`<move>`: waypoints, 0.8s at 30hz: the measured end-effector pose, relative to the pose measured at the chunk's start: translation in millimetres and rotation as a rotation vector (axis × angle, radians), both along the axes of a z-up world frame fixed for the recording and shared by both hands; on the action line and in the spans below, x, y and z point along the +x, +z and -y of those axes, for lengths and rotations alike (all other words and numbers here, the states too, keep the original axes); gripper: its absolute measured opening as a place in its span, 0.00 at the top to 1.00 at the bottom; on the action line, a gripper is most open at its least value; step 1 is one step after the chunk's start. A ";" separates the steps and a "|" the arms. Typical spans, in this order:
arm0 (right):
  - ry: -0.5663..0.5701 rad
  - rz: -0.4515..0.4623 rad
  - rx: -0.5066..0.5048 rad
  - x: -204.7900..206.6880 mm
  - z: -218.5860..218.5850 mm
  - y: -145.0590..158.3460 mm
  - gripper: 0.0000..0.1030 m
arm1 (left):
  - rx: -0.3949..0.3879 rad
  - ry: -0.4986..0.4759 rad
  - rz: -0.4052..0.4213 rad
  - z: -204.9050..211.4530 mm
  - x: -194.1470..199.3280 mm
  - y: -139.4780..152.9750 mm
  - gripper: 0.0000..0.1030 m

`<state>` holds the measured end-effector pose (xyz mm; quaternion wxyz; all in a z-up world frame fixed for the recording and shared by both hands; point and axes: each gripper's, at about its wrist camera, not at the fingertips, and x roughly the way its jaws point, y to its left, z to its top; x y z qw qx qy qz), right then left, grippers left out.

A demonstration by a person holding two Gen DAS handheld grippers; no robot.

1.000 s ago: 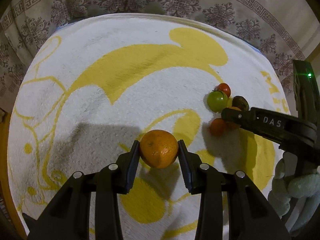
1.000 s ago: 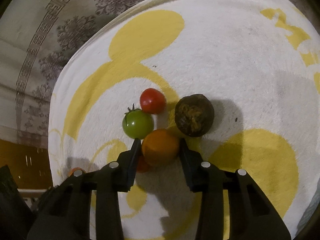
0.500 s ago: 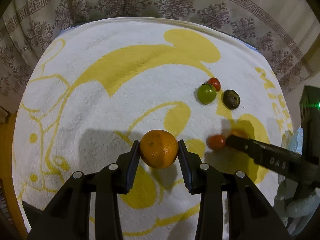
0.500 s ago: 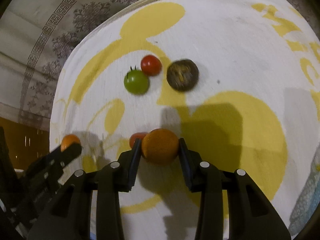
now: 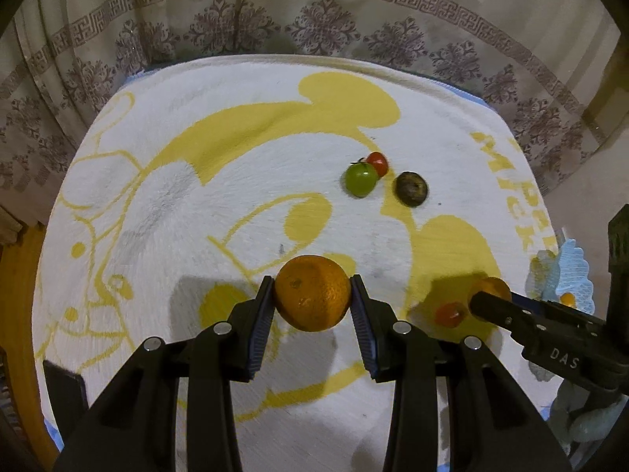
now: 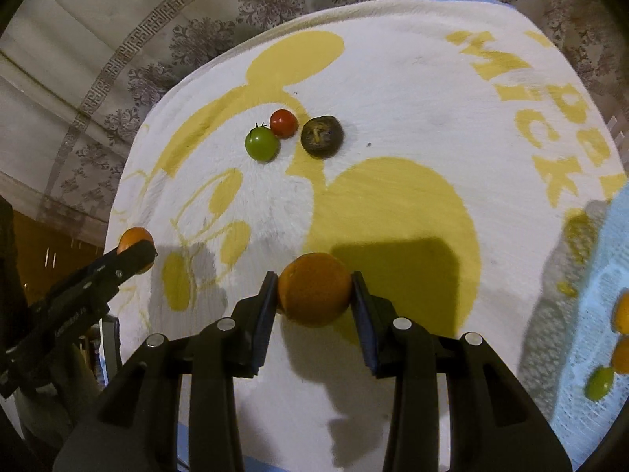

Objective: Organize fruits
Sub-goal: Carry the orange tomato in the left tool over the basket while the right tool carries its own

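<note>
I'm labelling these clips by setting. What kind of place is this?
Most likely a home, a table set for sorting fruit. A cartoon-print towel covers it, a patterned curtain hangs behind, and small tomatoes lie loose on the towel.

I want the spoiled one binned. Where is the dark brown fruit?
In both wrist views the dark brown fruit lies on the towel, just right of the red tomato and green tomato.

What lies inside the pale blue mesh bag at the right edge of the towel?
In the right wrist view the mesh bag shows two orange fruits and one green fruit at its visible edge. The frame cuts off the rest of the bag, so other contents cannot be seen.
</note>
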<state>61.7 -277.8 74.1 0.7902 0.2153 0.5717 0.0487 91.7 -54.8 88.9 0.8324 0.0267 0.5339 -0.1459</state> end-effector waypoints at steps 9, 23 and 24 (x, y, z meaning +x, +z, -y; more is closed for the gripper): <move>0.000 0.065 -0.010 -36.6 29.4 29.6 0.63 | -0.007 -0.007 0.042 25.9 -36.3 23.2 0.63; -0.062 0.157 -0.022 -90.5 89.6 68.0 0.63 | -0.026 -0.080 0.115 83.7 -84.7 59.7 0.63; -0.071 0.164 -0.022 -94.4 94.7 71.0 0.63 | -0.026 -0.089 0.120 89.0 -86.3 61.9 0.63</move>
